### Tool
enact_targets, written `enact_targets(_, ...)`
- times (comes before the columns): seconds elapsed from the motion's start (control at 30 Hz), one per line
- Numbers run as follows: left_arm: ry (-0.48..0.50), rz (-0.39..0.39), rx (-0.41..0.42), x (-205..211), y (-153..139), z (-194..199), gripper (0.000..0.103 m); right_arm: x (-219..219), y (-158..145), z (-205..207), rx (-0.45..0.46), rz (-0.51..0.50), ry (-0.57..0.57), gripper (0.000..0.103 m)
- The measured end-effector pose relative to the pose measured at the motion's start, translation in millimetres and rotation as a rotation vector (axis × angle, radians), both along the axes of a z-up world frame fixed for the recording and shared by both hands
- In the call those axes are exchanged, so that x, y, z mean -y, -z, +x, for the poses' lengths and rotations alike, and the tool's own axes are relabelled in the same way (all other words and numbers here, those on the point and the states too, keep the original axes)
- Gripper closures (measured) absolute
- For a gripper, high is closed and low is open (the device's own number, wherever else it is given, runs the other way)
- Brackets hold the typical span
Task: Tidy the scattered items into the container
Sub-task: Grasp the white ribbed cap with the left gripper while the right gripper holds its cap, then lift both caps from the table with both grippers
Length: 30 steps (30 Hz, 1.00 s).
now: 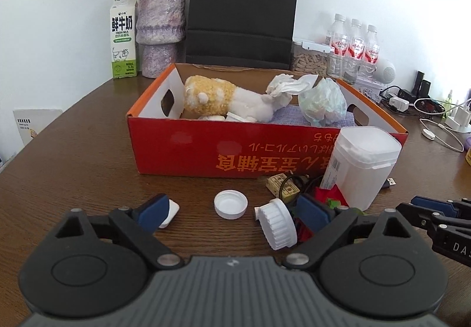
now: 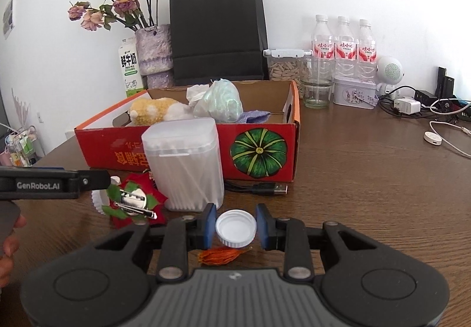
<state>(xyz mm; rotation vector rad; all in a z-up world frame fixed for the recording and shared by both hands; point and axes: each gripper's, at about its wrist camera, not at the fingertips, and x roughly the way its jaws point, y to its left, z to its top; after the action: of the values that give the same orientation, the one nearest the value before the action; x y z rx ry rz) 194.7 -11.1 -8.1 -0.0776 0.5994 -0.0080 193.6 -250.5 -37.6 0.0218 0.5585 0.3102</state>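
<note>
A red cardboard box (image 1: 188, 150) (image 2: 265, 150) holds a plush toy (image 1: 212, 97), tissue and a plastic bag. In the left wrist view my left gripper (image 1: 232, 212) is open, low over the table; a white bottle cap (image 1: 231, 204) lies between its fingers, a ribbed white lid (image 1: 278, 224) on its side by the right finger, a small white piece (image 1: 170, 213) by the left finger. My right gripper (image 2: 235, 227) has its pads against the sides of a white cap (image 2: 235, 228). A translucent cotton-swab box (image 2: 184, 162) (image 1: 360, 165) stands in front of the red box.
A red fabric piece with a metal clip (image 2: 134, 200), a USB cable (image 2: 265, 188) and an orange dried object (image 2: 223, 256) lie on the brown table. A black bag (image 1: 241, 9), vase (image 1: 160, 33), milk carton (image 1: 123, 41), water bottles (image 2: 341, 47) and chargers (image 2: 406, 106) stand behind.
</note>
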Motion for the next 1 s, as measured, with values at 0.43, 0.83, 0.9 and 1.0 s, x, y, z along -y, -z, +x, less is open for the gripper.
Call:
enact_targets(0.43, 0.036, -0.083, -0.019, -3.5, 7.2, 2.2, 0.089, 0.0, 2.1, -0.8, -0.002, -0.006, 0.005, 0.075)
enact_targets(0.83, 0.010, -0.069, 0.002, -8.3, 7.0, -3.2, 0.090, 0.6, 1.5, -1.7, 0.006, -0.003, 0.003, 0.075)
enact_targets(0.9, 0.007, -0.066, 0.009, -9.1, 5.9, -4.2, 0.090, 0.8, 1.1, -2.4, 0.012, -0.002, 0.006, 0.075)
enact_targets(1.0, 0.006, -0.067, 0.011, -10.8, 4.8, -5.9, 0.090, -0.1, -0.1, -4.6, 0.028, -0.005, 0.011, 0.075)
